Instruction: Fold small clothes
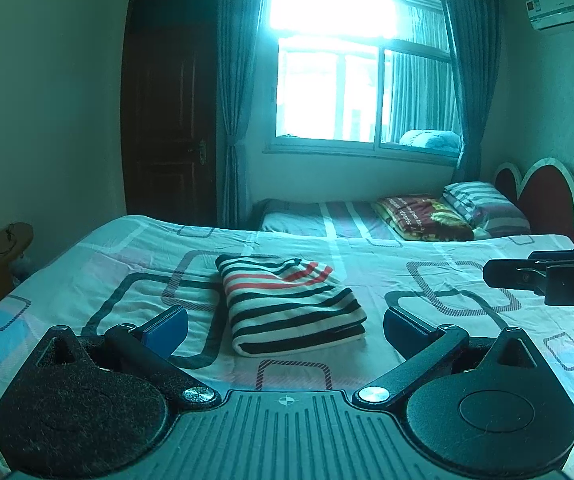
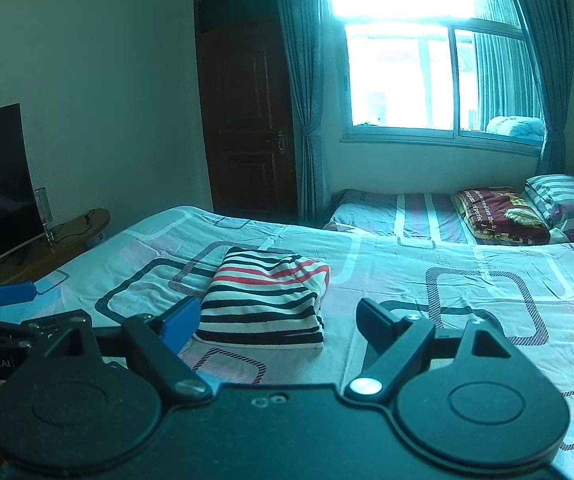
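1. Closest to me, both sets of tongs hang just short of the striped top. The left tongs (image 1: 285, 330) are spread wide with nothing between their blue pads, and the right tongs (image 2: 279, 322) are spread just as wide and also empty.

2. The striped top (image 1: 291, 304) lies just beyond them on the bed (image 1: 427, 276). It is already a compact bundle of black, white and red stripes, with several layers showing along its near edge. Neither pair of tongs touches it.

3. From here the folding looks nearly or fully done, so I would judge the step in hand to be a final tidy or a check. To do that well, I would come in low and level with the sheet, and pinch only a loose corner rather than the whole stack.

4. The far end of the bundle looks puffier and less square than the near end. If anything needs work it is that end; press it flat gently so the layers underneath do not slide.

5. The sheet is soft and lightly wrinkled, so a dragging pad could bunch it up and skew the bundle.

6. Further back lie a second bed with a folded blanket (image 1: 423, 216) and a pillow (image 1: 483, 204), then the window (image 1: 363, 92) and the dark door (image 1: 167, 112), all well clear.
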A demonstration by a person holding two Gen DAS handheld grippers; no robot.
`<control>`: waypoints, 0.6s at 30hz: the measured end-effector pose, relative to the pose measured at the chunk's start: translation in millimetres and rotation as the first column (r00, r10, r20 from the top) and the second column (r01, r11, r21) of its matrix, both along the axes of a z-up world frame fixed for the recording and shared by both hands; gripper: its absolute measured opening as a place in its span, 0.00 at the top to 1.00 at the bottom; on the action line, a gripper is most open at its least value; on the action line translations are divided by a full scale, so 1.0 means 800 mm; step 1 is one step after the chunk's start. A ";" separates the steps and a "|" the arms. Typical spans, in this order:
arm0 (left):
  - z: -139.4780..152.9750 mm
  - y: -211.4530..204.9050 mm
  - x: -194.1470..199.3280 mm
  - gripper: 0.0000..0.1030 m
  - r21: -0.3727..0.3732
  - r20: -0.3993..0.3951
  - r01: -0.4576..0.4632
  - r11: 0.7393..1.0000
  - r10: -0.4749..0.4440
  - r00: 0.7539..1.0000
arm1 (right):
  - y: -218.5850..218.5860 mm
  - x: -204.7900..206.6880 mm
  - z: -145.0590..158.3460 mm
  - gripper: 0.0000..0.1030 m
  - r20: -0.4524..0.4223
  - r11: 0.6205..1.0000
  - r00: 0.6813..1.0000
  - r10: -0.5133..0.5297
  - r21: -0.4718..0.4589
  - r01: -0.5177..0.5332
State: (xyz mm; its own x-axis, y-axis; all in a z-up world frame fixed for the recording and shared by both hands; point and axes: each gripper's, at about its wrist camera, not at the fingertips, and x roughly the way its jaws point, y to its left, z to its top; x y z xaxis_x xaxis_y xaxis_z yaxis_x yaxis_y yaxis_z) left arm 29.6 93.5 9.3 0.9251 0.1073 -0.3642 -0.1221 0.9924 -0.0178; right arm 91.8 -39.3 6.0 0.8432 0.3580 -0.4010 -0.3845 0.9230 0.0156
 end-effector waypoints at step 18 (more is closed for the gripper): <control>0.004 -0.003 -0.002 0.00 0.029 0.000 -0.012 0.999 0.012 1.000 | 0.003 0.001 -0.003 0.17 0.005 1.000 1.000 0.004 -0.003 -0.004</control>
